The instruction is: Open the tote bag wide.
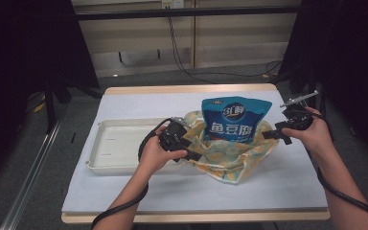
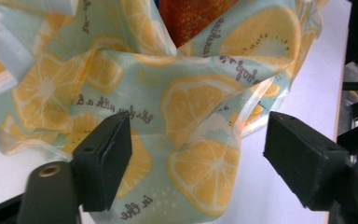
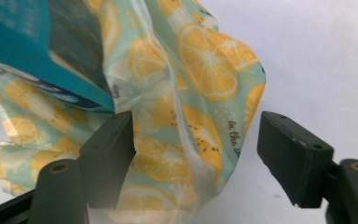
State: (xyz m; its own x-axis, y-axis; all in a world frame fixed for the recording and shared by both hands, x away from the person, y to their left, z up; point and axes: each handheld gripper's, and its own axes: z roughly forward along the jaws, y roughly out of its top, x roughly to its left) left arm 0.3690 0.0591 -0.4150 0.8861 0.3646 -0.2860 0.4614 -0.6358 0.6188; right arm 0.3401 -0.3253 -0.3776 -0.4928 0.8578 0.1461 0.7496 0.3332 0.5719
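**Both tongs let go at the rim of the lemon-print bag**

Nearest the camera, the person's forearms come in over the front edge of the white-covered desk (image 1: 124, 191). The left tongs (image 1: 191, 154) stand with jaws apart at the near left rim of the thin, pale green plastic bag printed with yellow lemon slices (image 1: 225, 155); in the left gripper view the film (image 2: 182, 121) bulges between the two black jaws, with neither pad pressing on it. The right tongs (image 1: 272, 135) are likewise apart at the bag's right edge, and the right gripper view shows a fold of the bag (image 3: 191, 121) between the jaws, free of the right pad.

The bag sits slumped near the middle of the desk, its mouth open upward. Out of it rises a blue foil snack pouch with white lettering (image 1: 235, 120), leaning back. Beside the bag on the left lies a shallow cream plastic tray (image 1: 120, 143), just touching it.

Risks, as I judge them: with no grip on the rim, the limp film could sag shut and the tall pouch could tip over the edge. A reclosing jaw might catch only one layer, or snag and tear it.

Count: one bag, one pouch, one tray, two tongs.
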